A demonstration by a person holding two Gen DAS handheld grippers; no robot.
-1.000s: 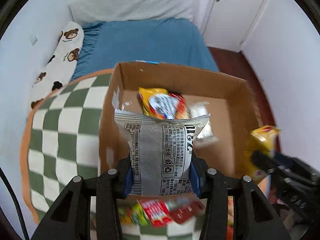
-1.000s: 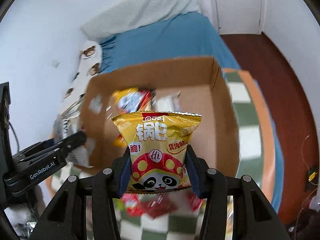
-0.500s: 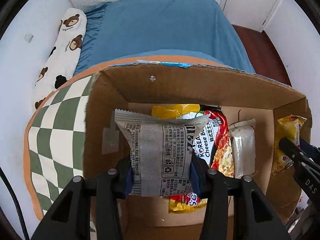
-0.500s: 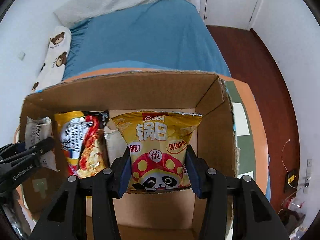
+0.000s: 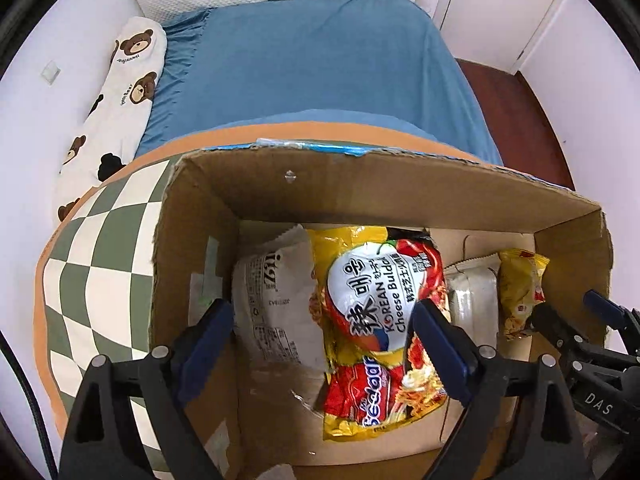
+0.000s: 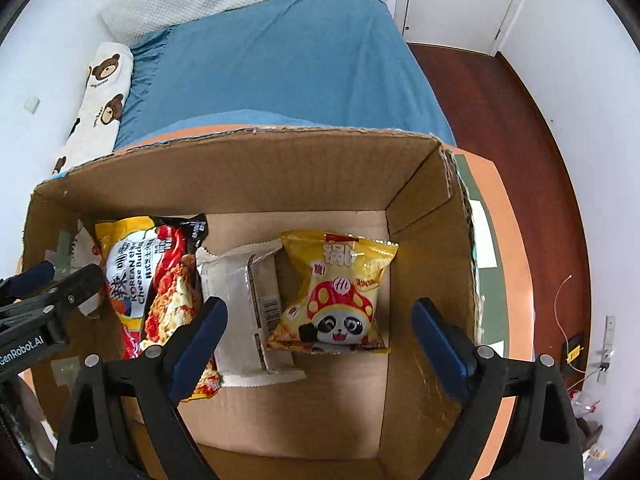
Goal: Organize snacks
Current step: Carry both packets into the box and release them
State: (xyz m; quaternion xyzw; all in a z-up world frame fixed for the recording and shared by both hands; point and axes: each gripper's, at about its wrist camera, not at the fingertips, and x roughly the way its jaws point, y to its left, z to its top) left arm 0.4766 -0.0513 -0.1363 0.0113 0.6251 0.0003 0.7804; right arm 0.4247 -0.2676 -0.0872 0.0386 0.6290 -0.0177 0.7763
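Note:
An open cardboard box [image 5: 360, 200] [image 6: 248, 168] stands on a checkered cloth. Inside lie a grey-white snack bag [image 5: 276, 312] at the left, a yellow-red Korean noodle packet [image 5: 380, 320] [image 6: 152, 276], a silver-white pack [image 6: 248, 312] [image 5: 472, 296], and a yellow panda snack bag [image 6: 336, 296] [image 5: 520, 288] at the right. My left gripper [image 5: 320, 344] is open and empty above the grey-white bag and noodle packet. My right gripper [image 6: 320, 340] is open and empty above the panda bag.
The green-and-white checkered cloth [image 5: 96, 264] with orange border lies on a table beside a blue bed [image 5: 312, 64]. A bear-print pillow [image 5: 116, 92] lies at the left. Dark red floor [image 6: 520, 128] and white walls are at the right.
Both grippers opened and let go of their bags. The grey-white bag and the yellow panda bag now lie inside the box.

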